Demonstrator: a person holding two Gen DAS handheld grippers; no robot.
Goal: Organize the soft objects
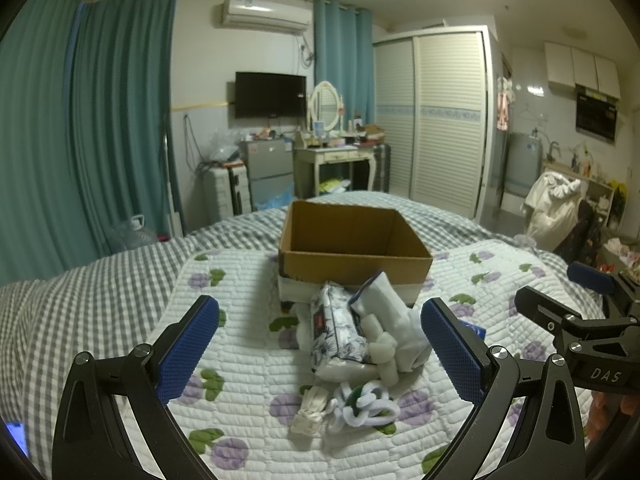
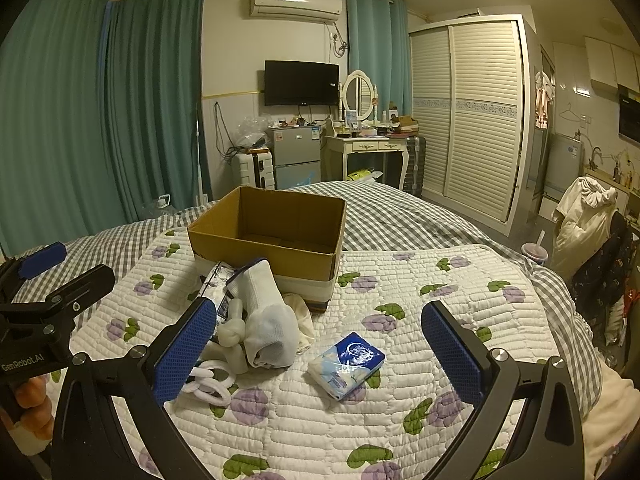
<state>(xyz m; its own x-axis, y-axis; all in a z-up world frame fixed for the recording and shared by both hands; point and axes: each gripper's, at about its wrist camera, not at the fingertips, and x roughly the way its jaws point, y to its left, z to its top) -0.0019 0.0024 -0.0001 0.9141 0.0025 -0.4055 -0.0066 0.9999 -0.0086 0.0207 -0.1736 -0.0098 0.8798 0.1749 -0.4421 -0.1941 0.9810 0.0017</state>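
Observation:
An open, empty cardboard box [image 1: 352, 258] [image 2: 264, 244] stands on the quilted floral blanket [image 1: 248, 364] on the bed. In front of it lies a heap of soft things: a patterned tissue pack [image 1: 338, 330], white socks [image 1: 390, 308] [image 2: 268, 320], a knotted white piece [image 1: 384, 354] [image 2: 232, 334], and white-green hair ties [image 1: 366, 402]. A blue tissue packet [image 2: 346, 364] lies apart to the right. My left gripper [image 1: 320, 354] is open above the heap. My right gripper [image 2: 316, 354] is open above the blue packet.
A grey checked bedspread [image 1: 100, 292] lies under the blanket. Beyond the bed stand a small fridge [image 2: 296, 156], a dressing table [image 2: 362, 152], a suitcase [image 2: 254, 170] and a slatted wardrobe [image 2: 468, 116]. A chair with clothes [image 2: 584, 220] is at right.

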